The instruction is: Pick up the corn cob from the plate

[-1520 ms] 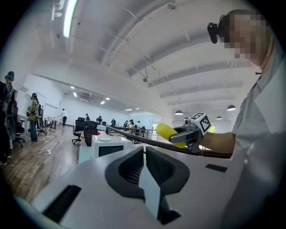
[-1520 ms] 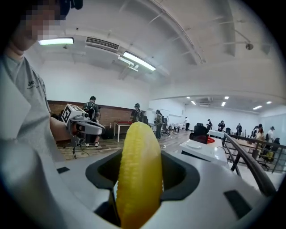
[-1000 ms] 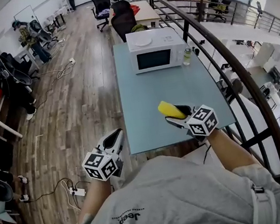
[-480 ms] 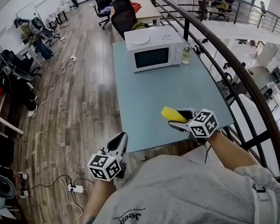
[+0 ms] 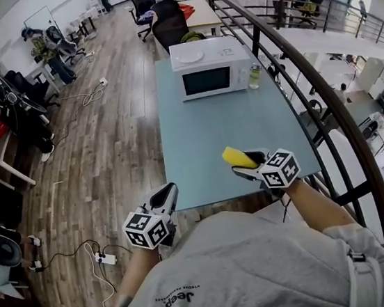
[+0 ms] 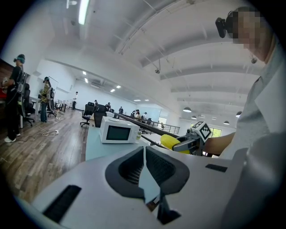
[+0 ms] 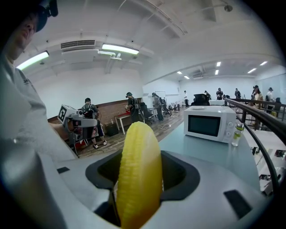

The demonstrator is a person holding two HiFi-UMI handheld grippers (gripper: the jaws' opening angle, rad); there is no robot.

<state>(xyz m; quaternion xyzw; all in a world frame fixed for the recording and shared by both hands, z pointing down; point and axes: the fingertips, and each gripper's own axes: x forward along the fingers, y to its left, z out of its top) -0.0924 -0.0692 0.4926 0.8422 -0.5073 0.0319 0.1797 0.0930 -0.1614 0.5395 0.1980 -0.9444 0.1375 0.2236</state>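
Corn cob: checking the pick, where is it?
Head view: corn cob clamped in the right gripper, over the table's near right corner, short of the microwave.

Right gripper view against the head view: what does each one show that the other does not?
Only the right gripper view: ceiling lights and the rows of kernels on the corn, gripped between the right gripper's jaws. Only the head view: a power strip on the floor. Both: the corn, microwave, bottle, table and left gripper.
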